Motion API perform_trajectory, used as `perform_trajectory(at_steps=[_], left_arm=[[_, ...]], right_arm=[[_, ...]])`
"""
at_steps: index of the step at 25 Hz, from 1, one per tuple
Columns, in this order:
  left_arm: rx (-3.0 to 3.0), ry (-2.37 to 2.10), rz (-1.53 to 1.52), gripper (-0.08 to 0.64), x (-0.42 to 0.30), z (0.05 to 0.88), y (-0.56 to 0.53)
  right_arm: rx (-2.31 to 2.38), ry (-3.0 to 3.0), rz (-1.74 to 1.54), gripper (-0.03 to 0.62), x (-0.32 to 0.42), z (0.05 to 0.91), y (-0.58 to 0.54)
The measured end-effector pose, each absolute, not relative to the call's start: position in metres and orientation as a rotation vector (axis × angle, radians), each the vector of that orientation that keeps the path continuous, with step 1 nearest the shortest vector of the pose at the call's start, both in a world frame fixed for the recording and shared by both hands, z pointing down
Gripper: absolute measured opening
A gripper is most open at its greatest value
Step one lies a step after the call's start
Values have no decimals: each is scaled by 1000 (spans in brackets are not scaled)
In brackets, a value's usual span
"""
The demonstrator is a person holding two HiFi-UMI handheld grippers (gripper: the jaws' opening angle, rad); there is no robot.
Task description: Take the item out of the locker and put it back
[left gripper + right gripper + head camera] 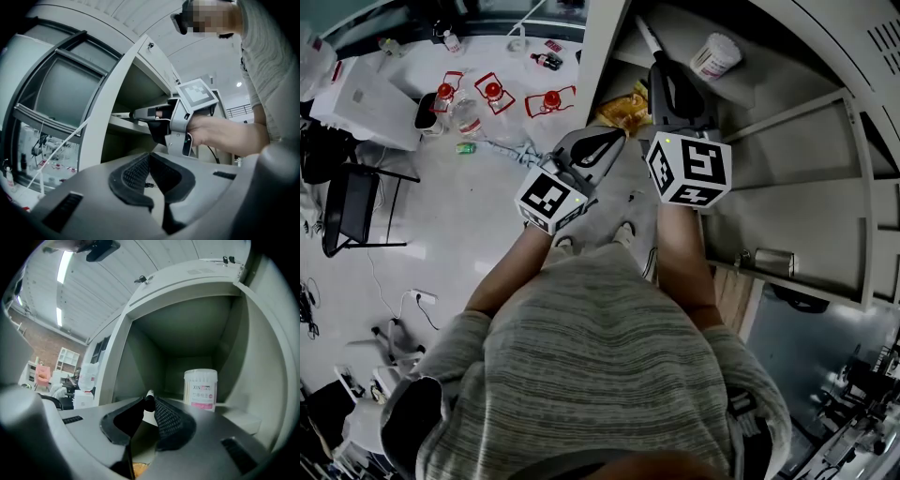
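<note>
a slim white pen-like stick with a black band [149, 394] sits pinched between the ribbed black pads of the right claw [151, 405], which is closed tight on it, only its rounded white tip poking past the pads. in the head view the stick [645, 34] points into an open compartment of the pale grey sheet-metal locker [140, 333], held roughly level above the shelf; whether it touches the shelf cannot be told. to its right on that shelf, apart from it, stands a white cylindrical plastic tub with a pink label [201, 389], upright, thin sticks showing through its clear wall. a crumpled yellow bag [623, 108] lies lower down, just beside the claw's body.

the left claw [149, 155] hangs back outside the locker, its textured pads meeting at the tips with nothing held between them. each claw carries a white cube with black square markers [690, 169]. the person's sleeve and torso are in a grey striped knit [600, 356].

further off, a white bench [502, 61] carries red wire-framed objects, and a black chair [352, 211] stands on the glossy pale floor [459, 244].
</note>
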State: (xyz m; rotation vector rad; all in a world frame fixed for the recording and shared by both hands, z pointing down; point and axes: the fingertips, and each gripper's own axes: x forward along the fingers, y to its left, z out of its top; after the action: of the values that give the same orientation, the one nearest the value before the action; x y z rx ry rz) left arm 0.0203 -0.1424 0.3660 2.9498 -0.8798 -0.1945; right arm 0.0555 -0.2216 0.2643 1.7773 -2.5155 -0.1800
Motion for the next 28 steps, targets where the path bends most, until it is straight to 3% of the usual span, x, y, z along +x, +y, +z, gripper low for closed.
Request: perform_trajectory(at_steps=[28], left_arm=[[3048,-838,-176,8,30,338,-133]], right_arm=[[1957,-2597,-523,81,76,171,-148]])
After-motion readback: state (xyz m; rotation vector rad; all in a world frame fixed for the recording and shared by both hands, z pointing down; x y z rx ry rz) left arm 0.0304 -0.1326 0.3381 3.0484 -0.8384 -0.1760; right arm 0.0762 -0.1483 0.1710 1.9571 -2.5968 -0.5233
